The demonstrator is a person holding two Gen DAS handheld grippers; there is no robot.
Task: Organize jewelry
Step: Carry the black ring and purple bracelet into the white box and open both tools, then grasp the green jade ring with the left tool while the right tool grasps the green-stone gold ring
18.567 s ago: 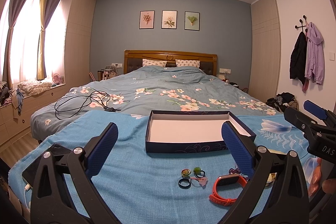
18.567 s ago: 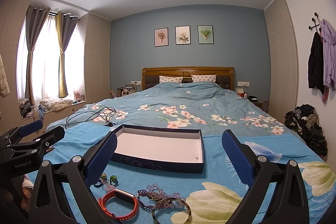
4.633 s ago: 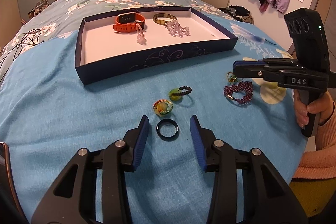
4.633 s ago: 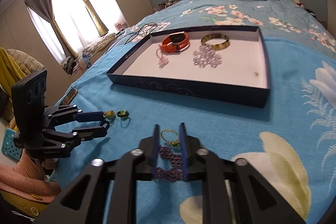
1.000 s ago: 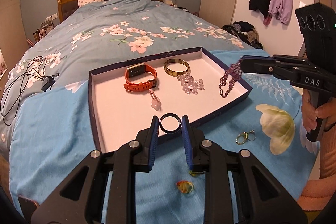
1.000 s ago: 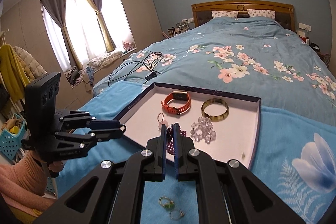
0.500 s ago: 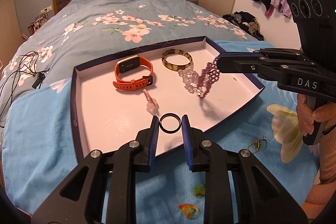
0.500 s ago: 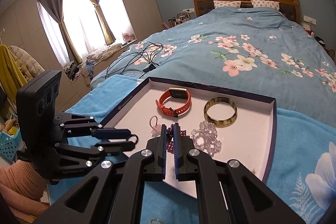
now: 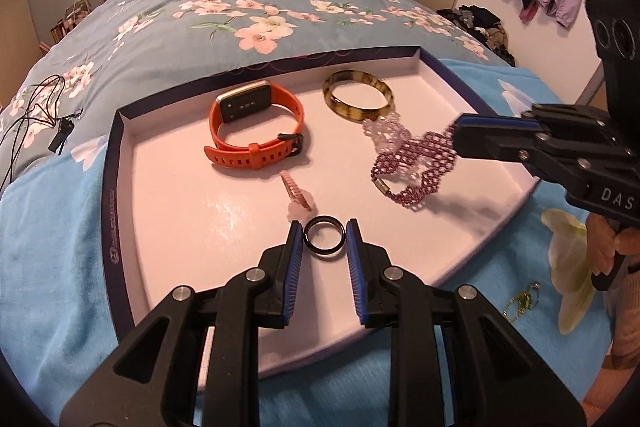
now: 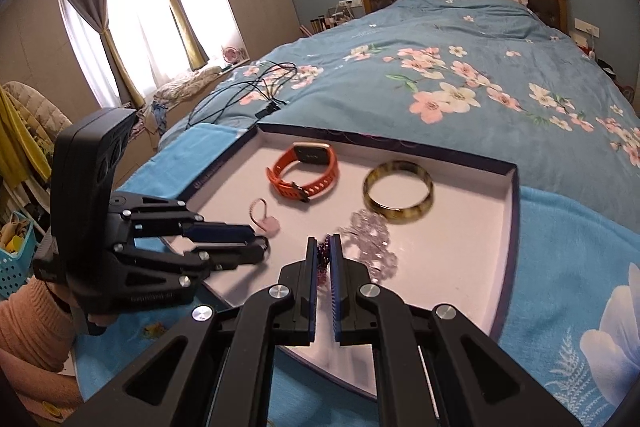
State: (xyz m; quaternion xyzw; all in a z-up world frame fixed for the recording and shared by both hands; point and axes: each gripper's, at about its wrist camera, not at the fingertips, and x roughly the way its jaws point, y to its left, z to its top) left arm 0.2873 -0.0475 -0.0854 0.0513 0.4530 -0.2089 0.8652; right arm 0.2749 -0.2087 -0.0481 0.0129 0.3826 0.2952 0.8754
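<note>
My left gripper (image 9: 323, 245) is shut on a black ring (image 9: 323, 239) and holds it low over the near part of the dark blue tray (image 9: 114, 187). My right gripper (image 10: 323, 254) is shut on a purple beaded bracelet (image 9: 416, 165), which hangs over the tray's right part. In the tray lie an orange watch (image 9: 256, 131), a brown bangle (image 9: 358, 101), a clear bead bracelet (image 10: 370, 239) and a small pink ring piece (image 9: 298, 197). The left gripper also shows in the right wrist view (image 10: 260, 247).
The tray sits on a light blue towel (image 9: 48, 267) on a floral bed. A gold earring pair (image 9: 520, 301) lies on the towel right of the tray. A black cable (image 10: 256, 83) lies on the bed beyond it.
Both grippers have come lower and further over the tray. The purple bracelet has swung toward the tray's middle. The black ring is nearer the pink piece.
</note>
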